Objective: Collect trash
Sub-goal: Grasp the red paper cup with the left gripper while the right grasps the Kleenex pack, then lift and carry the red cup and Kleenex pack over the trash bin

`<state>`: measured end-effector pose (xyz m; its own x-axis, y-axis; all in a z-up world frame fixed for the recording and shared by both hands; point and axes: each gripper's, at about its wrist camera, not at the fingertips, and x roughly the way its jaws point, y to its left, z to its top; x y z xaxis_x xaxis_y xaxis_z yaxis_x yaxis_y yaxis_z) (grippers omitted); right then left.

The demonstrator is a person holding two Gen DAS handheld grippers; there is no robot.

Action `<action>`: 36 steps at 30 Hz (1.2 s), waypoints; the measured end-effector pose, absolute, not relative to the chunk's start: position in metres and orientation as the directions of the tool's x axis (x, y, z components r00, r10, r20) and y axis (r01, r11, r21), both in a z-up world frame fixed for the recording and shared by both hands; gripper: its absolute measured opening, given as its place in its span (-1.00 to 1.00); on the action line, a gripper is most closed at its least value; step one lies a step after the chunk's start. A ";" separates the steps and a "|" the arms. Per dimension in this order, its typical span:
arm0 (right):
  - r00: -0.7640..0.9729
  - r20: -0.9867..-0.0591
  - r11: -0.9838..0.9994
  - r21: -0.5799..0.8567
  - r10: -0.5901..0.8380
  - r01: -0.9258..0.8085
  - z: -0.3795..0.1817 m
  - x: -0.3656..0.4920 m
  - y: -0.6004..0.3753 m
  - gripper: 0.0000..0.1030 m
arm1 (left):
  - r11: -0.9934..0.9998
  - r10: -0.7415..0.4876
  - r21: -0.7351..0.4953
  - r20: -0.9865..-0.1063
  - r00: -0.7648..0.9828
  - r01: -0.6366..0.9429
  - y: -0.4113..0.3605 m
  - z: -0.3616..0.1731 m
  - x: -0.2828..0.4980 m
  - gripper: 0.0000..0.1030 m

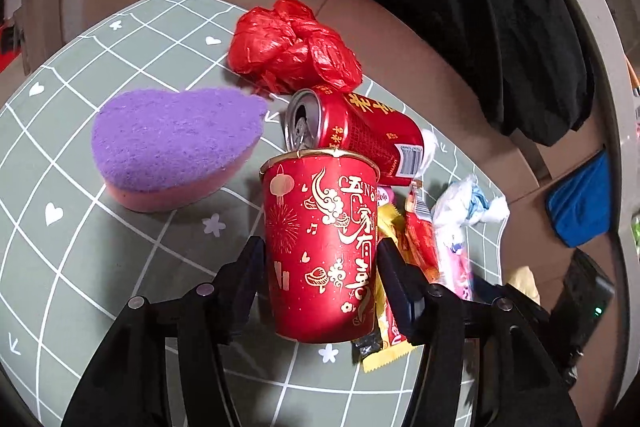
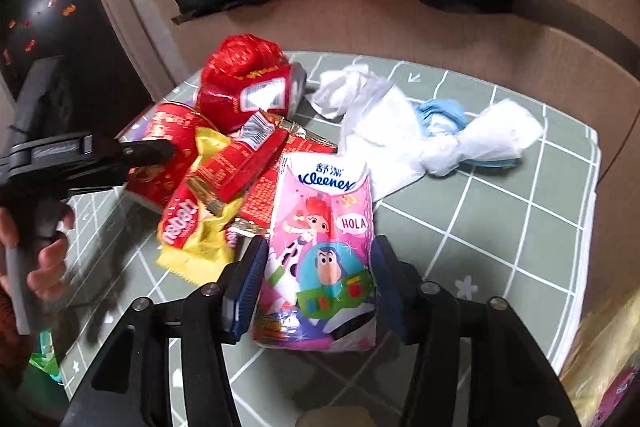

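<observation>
Standing between left gripper (image 1: 320, 267) fingers, red paper cup (image 1: 320, 247), tissue pack (image 2: 324, 247) between right gripper (image 2: 320, 279) fingers

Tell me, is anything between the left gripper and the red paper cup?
No. The red paper cup already stands between the left gripper's open fingers, nothing between; snack wrappers crowd its right side.

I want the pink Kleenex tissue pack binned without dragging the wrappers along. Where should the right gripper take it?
Across the lower half of the pink Kleenex tissue pack, one pad on each long side edge, coming in from its near end. It lies flat, lengthwise toward the right gripper, and the yellow and red wrappers crowd only its upper left.
</observation>
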<state>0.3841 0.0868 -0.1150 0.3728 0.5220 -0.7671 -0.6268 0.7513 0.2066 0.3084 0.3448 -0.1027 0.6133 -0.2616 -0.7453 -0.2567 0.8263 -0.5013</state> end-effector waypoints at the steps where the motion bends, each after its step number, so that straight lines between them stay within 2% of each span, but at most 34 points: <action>1: 0.364 -0.776 0.750 0.203 0.516 -0.629 -0.117 0.387 0.089 0.06 | 0.826 -0.269 -0.505 -0.745 0.610 -0.252 0.344 -0.102 0.308 0.11; 2: 0.356 -0.786 0.747 0.192 0.505 -0.637 -0.119 0.388 0.092 0.04 | 0.826 -0.272 -0.504 -0.747 0.606 -0.251 0.344 -0.102 0.307 0.11; 5: 0.378 -0.796 0.753 0.143 0.474 -0.642 -0.117 0.381 0.092 -0.20 | 0.834 -0.253 -0.493 -0.742 0.620 -0.249 0.342 -0.093 0.299 0.11; 7: 0.406 -0.772 0.756 0.143 0.489 -0.638 -0.110 0.373 0.082 -0.28 | 0.859 -0.183 -0.451 -0.712 0.678 -0.242 0.337 -0.075 0.282 0.11; 11: 0.449 -0.735 0.766 0.148 0.509 -0.626 -0.092 0.355 0.056 -0.29 | 0.901 -0.132 -0.387 -0.676 0.725 -0.197 0.317 -0.052 0.262 0.11; 16: 0.477 -0.712 0.790 0.181 0.516 -0.585 -0.083 0.349 0.024 -0.29 | 0.901 -0.209 -0.416 -0.671 0.712 -0.127 0.275 -0.054 0.252 0.11; 21: 0.478 -0.696 0.794 0.221 0.535 -0.566 -0.081 0.344 0.000 -0.29 | 0.906 -0.084 -0.359 -0.669 0.738 -0.222 0.263 -0.064 0.248 0.11; 26: 0.478 -0.691 0.782 0.207 0.542 -0.588 -0.080 0.334 -0.010 -0.28 | 0.894 -0.113 -0.389 -0.679 0.726 -0.225 0.263 -0.066 0.247 0.09; 32: 0.484 -0.682 0.784 0.219 0.549 -0.581 -0.079 0.333 -0.014 -0.28 | 0.921 -0.014 -0.313 -0.621 0.784 -0.231 0.248 -0.036 0.237 0.08; 36: 0.523 -0.646 0.791 0.218 0.556 -0.571 -0.060 0.330 -0.023 -0.28 | 0.941 0.015 -0.269 -0.569 0.822 -0.203 0.233 -0.011 0.231 0.07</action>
<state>0.3295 -0.0226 -0.0602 0.5233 0.5558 -0.6459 -0.5713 0.7912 0.2180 0.2305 0.2329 -0.0111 0.8223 0.0149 -0.5688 -0.2034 0.9413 -0.2693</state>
